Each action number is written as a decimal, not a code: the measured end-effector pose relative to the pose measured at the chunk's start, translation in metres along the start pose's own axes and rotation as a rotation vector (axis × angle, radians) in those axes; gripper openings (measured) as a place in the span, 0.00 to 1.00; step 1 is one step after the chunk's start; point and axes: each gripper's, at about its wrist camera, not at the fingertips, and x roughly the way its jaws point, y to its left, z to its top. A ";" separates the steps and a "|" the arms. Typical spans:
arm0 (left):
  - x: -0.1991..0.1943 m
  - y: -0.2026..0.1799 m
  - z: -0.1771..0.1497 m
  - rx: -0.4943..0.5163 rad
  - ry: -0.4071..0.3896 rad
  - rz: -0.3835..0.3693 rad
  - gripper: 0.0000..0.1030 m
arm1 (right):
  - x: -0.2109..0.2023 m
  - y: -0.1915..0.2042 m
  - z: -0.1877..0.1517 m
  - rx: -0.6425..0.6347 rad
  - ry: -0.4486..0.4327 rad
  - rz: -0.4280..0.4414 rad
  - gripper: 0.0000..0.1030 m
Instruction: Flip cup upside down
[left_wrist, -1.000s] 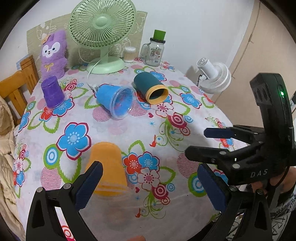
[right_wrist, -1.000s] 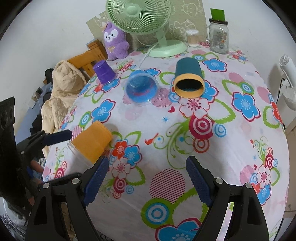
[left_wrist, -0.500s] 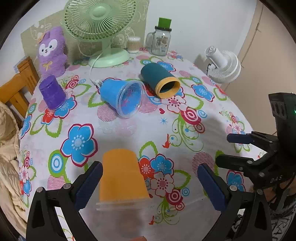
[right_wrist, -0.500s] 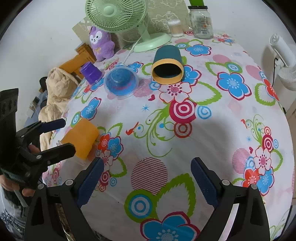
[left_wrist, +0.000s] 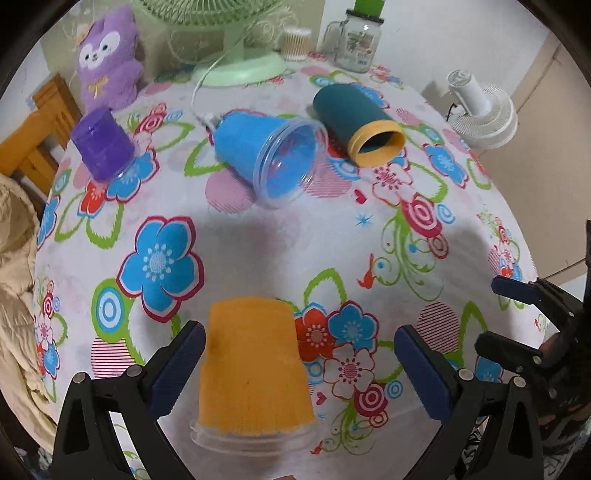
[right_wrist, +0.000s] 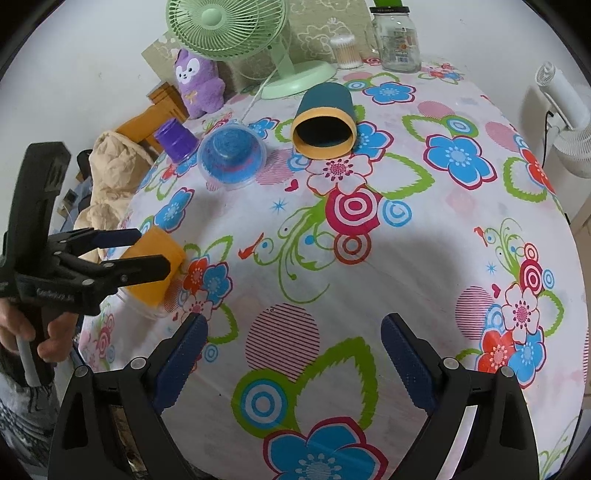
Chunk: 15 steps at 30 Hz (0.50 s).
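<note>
An orange cup (left_wrist: 255, 369) stands upside down on the flowered tablecloth near the front left edge; it also shows in the right wrist view (right_wrist: 157, 269). My left gripper (left_wrist: 299, 365) is open, its jaws on either side of the orange cup without touching it. A blue cup (left_wrist: 266, 155) and a teal cup with a yellow rim (left_wrist: 358, 122) lie on their sides mid-table. A purple cup (left_wrist: 101, 144) stands upside down at the left. My right gripper (right_wrist: 293, 354) is open and empty over the table's front.
A green fan (right_wrist: 295, 79), a purple plush toy (left_wrist: 109, 70), a glass jar (left_wrist: 358, 40) and a cotton-swab pot (left_wrist: 295, 44) stand at the back. A white fan (left_wrist: 480, 110) stands off the right edge. A wooden chair (left_wrist: 33, 136) stands at the left.
My left gripper has drawn in around the orange cup, which now sits between its jaws. My right gripper has pulled back and to the right.
</note>
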 end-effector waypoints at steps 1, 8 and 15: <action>0.002 0.000 0.000 0.000 0.006 0.003 1.00 | 0.000 0.001 0.000 -0.006 0.001 -0.003 0.94; 0.010 -0.001 0.003 -0.004 0.023 0.009 1.00 | 0.005 0.005 -0.001 -0.036 0.005 -0.015 0.94; 0.017 0.003 0.009 -0.025 0.047 0.017 1.00 | 0.008 0.004 0.000 -0.039 0.010 -0.027 0.94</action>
